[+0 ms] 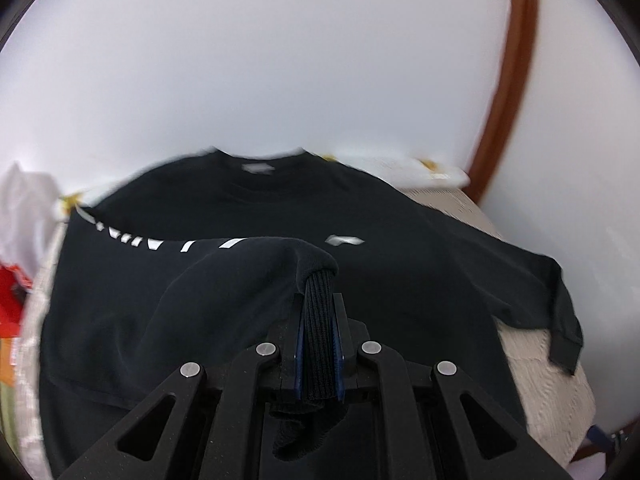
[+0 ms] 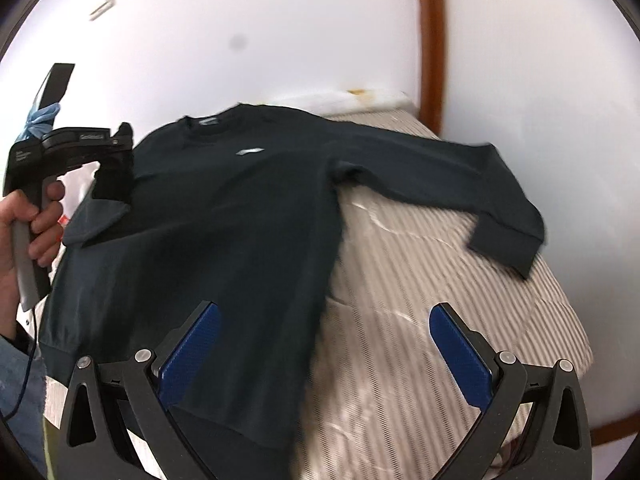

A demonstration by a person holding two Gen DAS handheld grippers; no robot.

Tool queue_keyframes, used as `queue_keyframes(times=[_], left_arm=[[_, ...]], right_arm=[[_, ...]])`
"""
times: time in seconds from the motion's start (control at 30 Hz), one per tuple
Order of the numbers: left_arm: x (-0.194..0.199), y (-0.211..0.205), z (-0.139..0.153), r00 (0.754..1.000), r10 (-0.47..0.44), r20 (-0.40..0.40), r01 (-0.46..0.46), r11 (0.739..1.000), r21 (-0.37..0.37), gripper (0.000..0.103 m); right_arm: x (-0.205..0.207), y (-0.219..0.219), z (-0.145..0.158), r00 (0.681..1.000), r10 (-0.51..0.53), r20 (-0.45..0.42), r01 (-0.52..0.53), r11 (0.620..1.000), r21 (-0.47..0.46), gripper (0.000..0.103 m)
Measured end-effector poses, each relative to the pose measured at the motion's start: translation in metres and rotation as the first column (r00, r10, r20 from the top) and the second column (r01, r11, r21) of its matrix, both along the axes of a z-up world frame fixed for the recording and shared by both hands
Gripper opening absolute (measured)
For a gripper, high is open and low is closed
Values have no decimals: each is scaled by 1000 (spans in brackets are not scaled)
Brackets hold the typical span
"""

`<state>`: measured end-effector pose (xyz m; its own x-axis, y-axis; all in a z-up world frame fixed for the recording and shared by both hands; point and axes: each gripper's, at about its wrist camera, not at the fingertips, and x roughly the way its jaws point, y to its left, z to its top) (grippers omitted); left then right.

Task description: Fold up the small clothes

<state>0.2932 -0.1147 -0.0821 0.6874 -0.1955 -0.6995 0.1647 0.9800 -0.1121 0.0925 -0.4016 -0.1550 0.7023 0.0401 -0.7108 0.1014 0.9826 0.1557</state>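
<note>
A black long-sleeved sweatshirt (image 2: 240,220) lies face up on a striped bed (image 2: 420,280), neck towards the wall. My left gripper (image 1: 319,308) is shut on the ribbed cuff (image 1: 318,344) of one sleeve and holds it lifted over the shirt's body; it also shows in the right wrist view (image 2: 116,168) at the shirt's left side. The other sleeve (image 2: 460,176) lies spread out to the right, its cuff (image 2: 508,244) near the bed's edge. My right gripper (image 2: 324,332) is open and empty above the shirt's lower right hem.
A white wall and a brown wooden frame (image 2: 430,40) stand behind the bed. A white pillow (image 2: 352,100) lies at the head. White and red things (image 1: 16,240) sit at the left edge. The bed's right edge drops off near the sleeve cuff.
</note>
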Motion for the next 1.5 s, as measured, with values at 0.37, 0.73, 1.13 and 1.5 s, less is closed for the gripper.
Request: queue_keyframes(times=[0.37,0.73,1.13,1.5], left_arm=[[17,-57,-35,996,-9,-85,9,1000,2,15],[-19,-11,0,999,48,9,-48,999,8,66],[-40,195,-23,955,293,-44,-286,950,125,67],[-56,285,-91,907,384,-172,-373,923,96,67]], right_arm=[[-21,-29,-15,1000,-8,-20,8,1000,20,103],[1,-8,-17,995,93,-35,-92,995,38,103],[113,72,-11,981,190,-33,-188,980,66,78],[210,92,-53,985,65,-157,-34,980,194,78]])
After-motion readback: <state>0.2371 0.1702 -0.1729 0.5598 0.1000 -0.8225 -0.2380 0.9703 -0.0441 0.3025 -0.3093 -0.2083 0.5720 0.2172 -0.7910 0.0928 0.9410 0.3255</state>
